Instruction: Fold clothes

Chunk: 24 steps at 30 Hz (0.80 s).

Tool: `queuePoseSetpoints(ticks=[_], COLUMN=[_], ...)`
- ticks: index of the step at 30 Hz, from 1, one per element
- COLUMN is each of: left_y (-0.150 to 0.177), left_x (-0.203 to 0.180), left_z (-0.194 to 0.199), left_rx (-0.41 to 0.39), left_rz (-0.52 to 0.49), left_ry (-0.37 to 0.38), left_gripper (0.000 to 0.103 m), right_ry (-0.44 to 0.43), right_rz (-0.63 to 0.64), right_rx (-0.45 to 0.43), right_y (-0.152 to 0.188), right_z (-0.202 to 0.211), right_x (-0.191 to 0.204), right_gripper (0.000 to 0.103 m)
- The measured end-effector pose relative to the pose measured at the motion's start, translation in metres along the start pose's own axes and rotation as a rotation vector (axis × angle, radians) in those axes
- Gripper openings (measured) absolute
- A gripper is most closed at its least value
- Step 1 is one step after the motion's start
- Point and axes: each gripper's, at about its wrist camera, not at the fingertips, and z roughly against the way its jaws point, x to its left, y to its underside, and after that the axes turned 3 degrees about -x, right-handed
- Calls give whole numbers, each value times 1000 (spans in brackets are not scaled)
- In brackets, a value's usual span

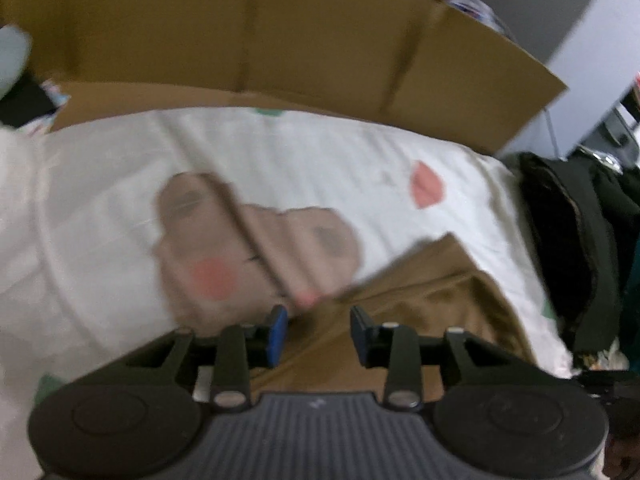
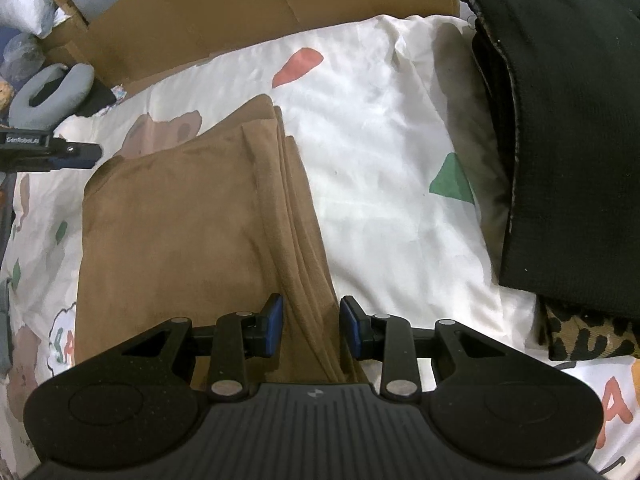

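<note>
One brown garment [image 1: 432, 312] lies folded on a cartoon-print bed sheet [image 1: 280, 160], left gripper [image 1: 319, 330] parted and empty above its edge.
Right wrist view: right gripper [image 2: 311, 326] gapes over the garment's layered edge; one black garment [image 2: 568, 128], one cardboard sheet [image 2: 240, 20] beyond.

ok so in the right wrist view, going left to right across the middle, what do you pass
left tongs poking in at the edge → folded brown garment → white printed bedsheet with a green triangle print → black folded clothing
</note>
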Motion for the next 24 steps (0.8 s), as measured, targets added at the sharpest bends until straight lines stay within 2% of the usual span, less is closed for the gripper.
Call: queuePoseSetpoints(ticks=[3,4,6,8,11,12,13,14,17,24], left_y=[8,11,17,26,40,44,47,49,48,47], left_x=[17,22,32,40,47,49,52,54,59,64], left_z=[4,4,0,-7,-19,-23,-25,-27,-28,-26], left_rx=[6,14,44,80,124,125,121,116,85,40], left_rz=[42,55,92,108,131,146,161,175,187,207], left_ry=[-16,-13,17,21,42,52,60,66,68,65], left_gripper=[43,50,58,58,48,37,23,19,15,15], right_ry=[0,0,1,1,-1,-2,-3,-4,-6,-15], right_rz=[4,4,1,-3,-7,-7,-4,-2,6,18], right_rx=[12,15,22,29,38,42,46,50,62,91], right_y=[2,3,5,8,12,13,13,14,16,23], right_z=[0,1,2,2,3,3,4,5,6,12], right_x=[-2,-2,-5,-7,-11,-12,-13,-13,-15,-20], right_gripper=[38,38,38,38,38,38,38,38,37,37])
